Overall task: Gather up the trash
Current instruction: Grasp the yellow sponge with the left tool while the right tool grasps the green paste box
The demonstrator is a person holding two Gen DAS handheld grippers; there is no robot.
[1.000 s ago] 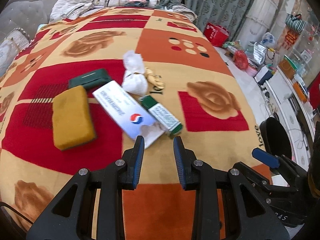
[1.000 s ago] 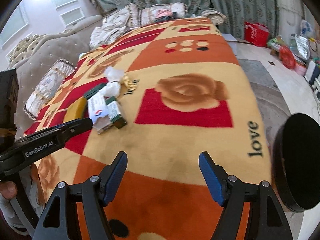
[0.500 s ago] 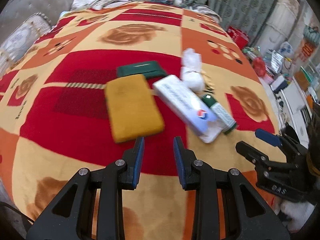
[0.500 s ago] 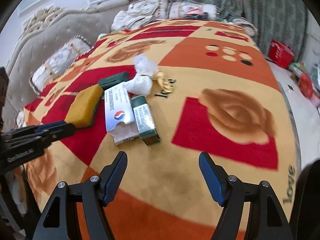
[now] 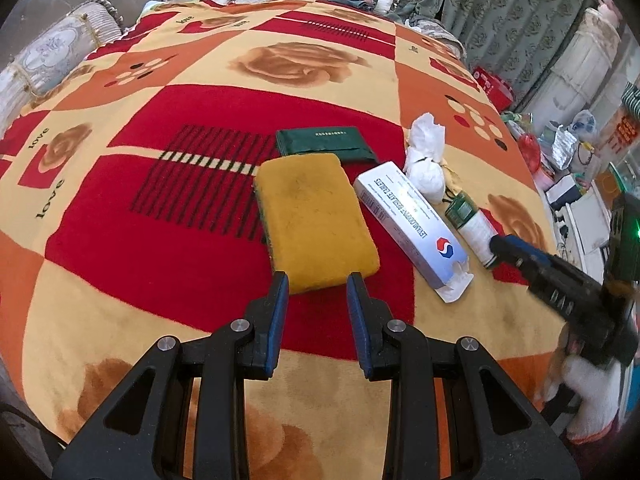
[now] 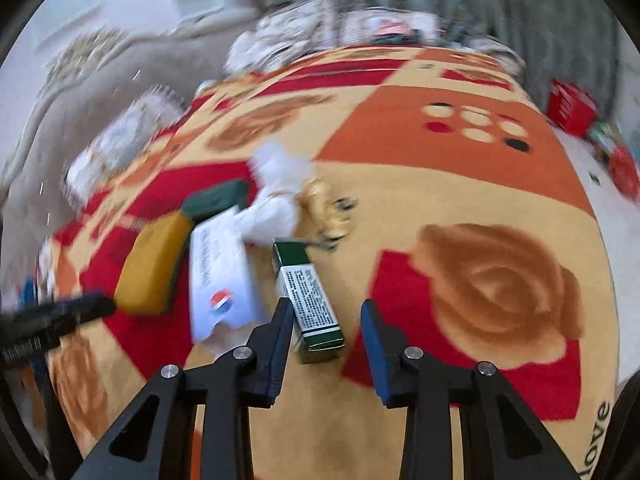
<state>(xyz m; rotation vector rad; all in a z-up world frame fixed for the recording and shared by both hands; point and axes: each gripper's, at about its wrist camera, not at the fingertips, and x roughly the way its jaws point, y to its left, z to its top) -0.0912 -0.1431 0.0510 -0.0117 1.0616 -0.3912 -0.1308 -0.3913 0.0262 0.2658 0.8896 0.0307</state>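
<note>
A yellow sponge [image 5: 314,218] lies on the patterned blanket [image 5: 168,240], and my left gripper [image 5: 316,280] is open right at its near edge. Beside it lie a dark green packet [image 5: 326,142], a white carton [image 5: 412,220], a crumpled white tissue [image 5: 426,160] and a green-and-white box [image 5: 472,228]. My right gripper [image 6: 326,312] is open, its tips on either side of the near end of the green-and-white box [image 6: 310,296]. The sponge [image 6: 154,264], carton [image 6: 220,276], tissue [image 6: 276,196] and a gold wrapper [image 6: 326,208] lie behind it, blurred.
The blanket covers a bed with pillows [image 5: 56,56] at its head and green curtains [image 5: 500,12] behind. Red bags [image 5: 494,88] and clutter stand on the floor to the right. The right gripper's body [image 5: 560,280] shows in the left wrist view.
My left gripper has moved left from the carton and forward to the sponge. My right gripper has moved forward to the green-and-white box and its jaws have narrowed around it.
</note>
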